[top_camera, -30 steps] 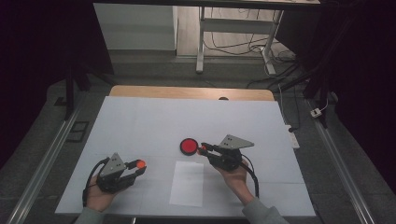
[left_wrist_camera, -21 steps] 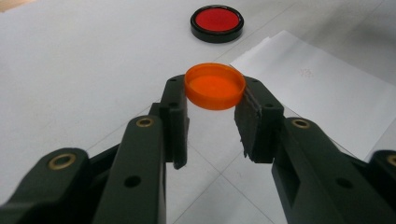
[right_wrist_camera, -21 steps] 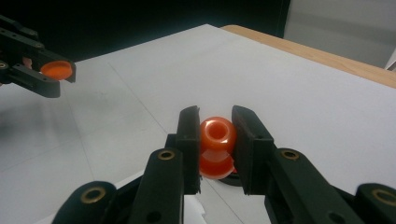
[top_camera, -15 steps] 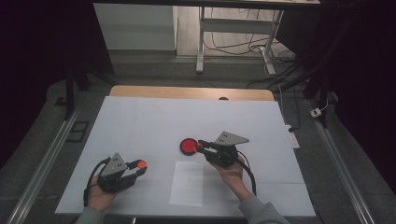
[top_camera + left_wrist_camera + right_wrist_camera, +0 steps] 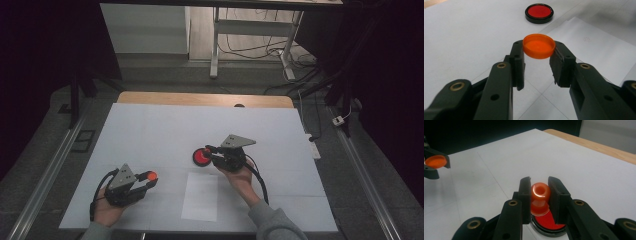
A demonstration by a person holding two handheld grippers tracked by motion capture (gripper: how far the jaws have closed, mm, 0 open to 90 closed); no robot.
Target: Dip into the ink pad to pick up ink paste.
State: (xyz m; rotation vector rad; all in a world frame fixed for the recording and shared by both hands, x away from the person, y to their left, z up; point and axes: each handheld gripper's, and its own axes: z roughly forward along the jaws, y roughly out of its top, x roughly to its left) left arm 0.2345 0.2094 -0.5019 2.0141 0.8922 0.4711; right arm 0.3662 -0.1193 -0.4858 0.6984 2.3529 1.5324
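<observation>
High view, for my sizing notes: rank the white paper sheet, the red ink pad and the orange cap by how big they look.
1. white paper sheet, clearly largest.
2. red ink pad, partly hidden by the right gripper.
3. orange cap, held in the left gripper's jaws, looks smallest.

Count on table: one orange cap (image 5: pixel 539 46). One orange stamp (image 5: pixel 540 198). One round red ink pad (image 5: pixel 539 13). One white paper sheet (image 5: pixel 201 196). Two black grippers: left gripper (image 5: pixel 145 181), right gripper (image 5: pixel 212 154).

white sheet of paper (image 5: pixel 201 196) lies on white table (image 5: pixel 150 130).
</observation>
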